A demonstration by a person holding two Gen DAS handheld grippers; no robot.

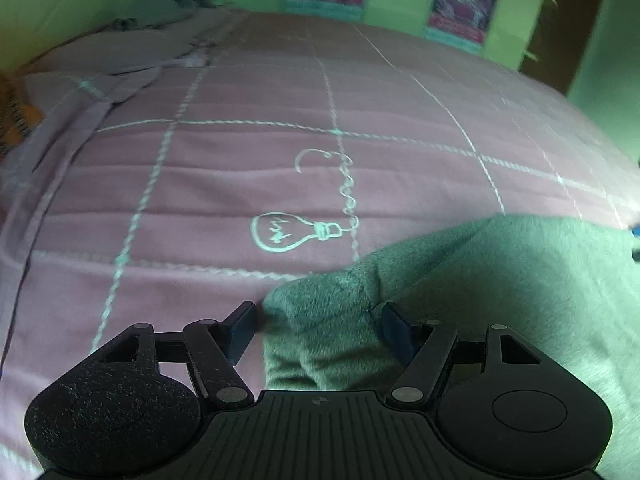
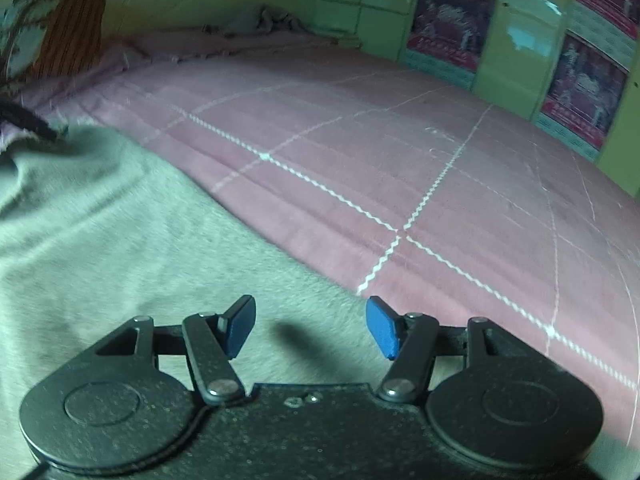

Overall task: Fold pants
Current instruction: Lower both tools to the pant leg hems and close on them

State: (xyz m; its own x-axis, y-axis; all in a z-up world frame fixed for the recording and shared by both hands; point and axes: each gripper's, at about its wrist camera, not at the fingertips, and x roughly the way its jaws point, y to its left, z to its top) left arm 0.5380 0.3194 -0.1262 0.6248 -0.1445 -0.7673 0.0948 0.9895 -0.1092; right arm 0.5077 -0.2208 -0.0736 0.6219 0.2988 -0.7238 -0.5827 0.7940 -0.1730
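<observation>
Grey-green fleece pants [image 1: 460, 280] lie spread on a bed covered by a pink quilted bedspread with white zigzag grid lines [image 1: 240, 184], just beside its embroidered white light-bulb motif [image 1: 296, 232]. The left claw [image 1: 318, 330] stands part-open astride a bunched corner of the pants, its blue pads not visibly pressing the cloth; the right claw [image 2: 310, 326] stands part-open above the pants' flat edge, holding nothing. Beyond the bedspread, crumpled grey cloth [image 2: 276, 18] rests near green cabinet doors bearing posters [image 2: 452, 24].

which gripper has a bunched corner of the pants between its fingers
The left gripper: a raised corner of the grey pants sits between its open fingers. The right gripper only hovers over flat cloth.
</observation>
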